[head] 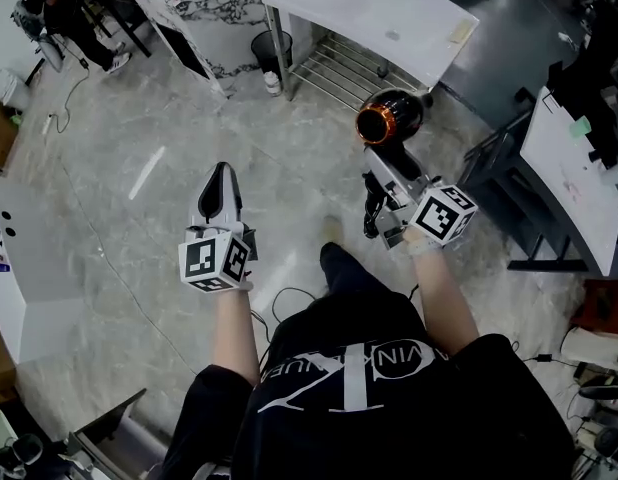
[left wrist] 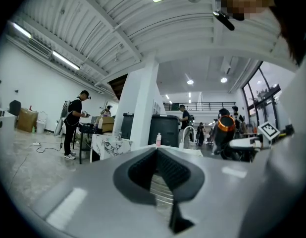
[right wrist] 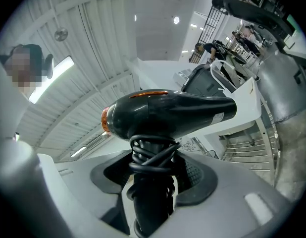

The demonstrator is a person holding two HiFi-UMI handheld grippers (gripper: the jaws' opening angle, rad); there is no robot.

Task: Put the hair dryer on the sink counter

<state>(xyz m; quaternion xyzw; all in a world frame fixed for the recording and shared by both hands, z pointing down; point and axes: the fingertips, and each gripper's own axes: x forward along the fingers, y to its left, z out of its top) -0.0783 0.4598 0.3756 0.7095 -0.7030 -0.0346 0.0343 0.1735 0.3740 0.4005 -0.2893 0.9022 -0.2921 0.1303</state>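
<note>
In the head view my right gripper [head: 387, 183] is shut on the handle of a black hair dryer [head: 389, 118] with an orange ring at its nozzle, held in the air over the floor. In the right gripper view the dryer [right wrist: 168, 115] lies crosswise above the jaws, its black cord wound round the handle, and my right gripper [right wrist: 153, 182] clamps that handle. The white sink counter [head: 369, 8] stands ahead, beyond the dryer. To the left, my left gripper [head: 220, 173] is shut and holds nothing. In its own view my left gripper [left wrist: 160, 182] faces the counter's faucet [left wrist: 185, 135].
A wire rack [head: 339, 68] sits under the counter, with a black bin [head: 271, 48] and a marble-patterned cabinet [head: 204, 13] to its left. A white desk [head: 569, 168] stands at the right. A cable [head: 289, 298] lies on the grey floor by my feet. A person [left wrist: 74, 128] stands far off.
</note>
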